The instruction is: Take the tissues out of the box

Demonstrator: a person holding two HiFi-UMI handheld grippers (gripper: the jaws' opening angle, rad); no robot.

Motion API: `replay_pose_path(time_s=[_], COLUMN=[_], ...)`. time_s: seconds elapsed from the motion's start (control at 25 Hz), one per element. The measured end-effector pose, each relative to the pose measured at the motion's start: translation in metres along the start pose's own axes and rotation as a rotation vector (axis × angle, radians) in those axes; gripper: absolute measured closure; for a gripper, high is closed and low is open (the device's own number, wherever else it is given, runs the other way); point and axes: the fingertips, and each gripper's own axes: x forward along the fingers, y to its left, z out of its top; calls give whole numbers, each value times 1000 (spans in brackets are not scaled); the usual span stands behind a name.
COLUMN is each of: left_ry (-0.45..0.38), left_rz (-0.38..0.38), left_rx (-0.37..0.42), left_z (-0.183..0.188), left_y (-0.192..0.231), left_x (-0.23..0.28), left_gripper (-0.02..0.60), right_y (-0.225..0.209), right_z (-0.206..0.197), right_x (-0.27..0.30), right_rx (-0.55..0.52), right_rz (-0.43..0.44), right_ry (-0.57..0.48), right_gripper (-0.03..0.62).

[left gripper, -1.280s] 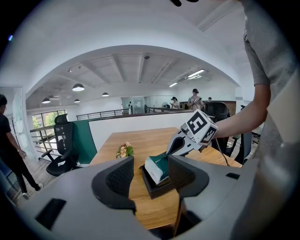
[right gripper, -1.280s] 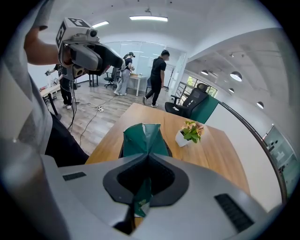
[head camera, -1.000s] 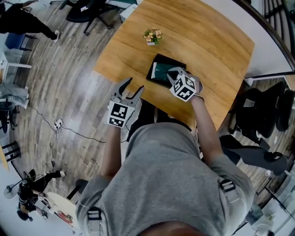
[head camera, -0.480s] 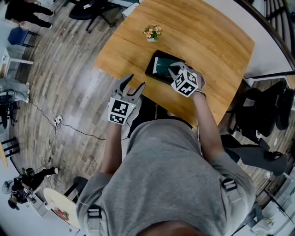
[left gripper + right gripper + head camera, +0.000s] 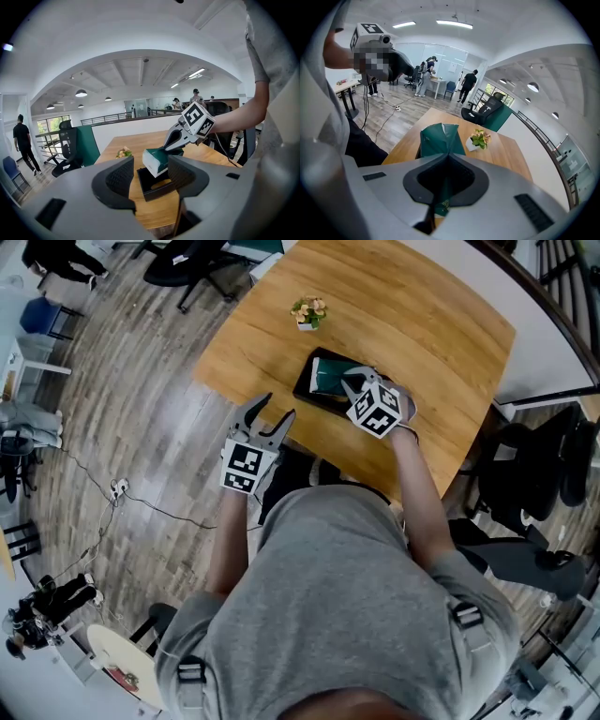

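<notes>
Left claw (image 5: 275, 409) hangs jaws apart, empty, off the table (image 5: 422, 324) edge at 8 o'clock from the box (image 5: 307, 396). Right claw (image 5: 346, 382) is pinched tight on the green tissue pack (image 5: 328, 381), tilted, its low corner seemingly inside the black box. I'd lift straight up, slowly, so the box isn't dragged; left could pin it.

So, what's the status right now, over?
Right claw shut on the green tissue pack. Left claw open, empty. Pack tilted above the black box. Nothing in the way.
</notes>
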Motion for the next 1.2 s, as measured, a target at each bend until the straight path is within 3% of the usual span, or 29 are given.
replay_pose_path(time_s=[1.2], left_ry=[-23], left_rz=[-13], left_rx=[16], left_z=[15], left_y=[12], left_x=[13], left_gripper=[339], right_y=[-14], right_z=[-1], right_x=[-6], right_rx=[-7], right_rz=[-24], right_ry=[3], right_gripper=[588])
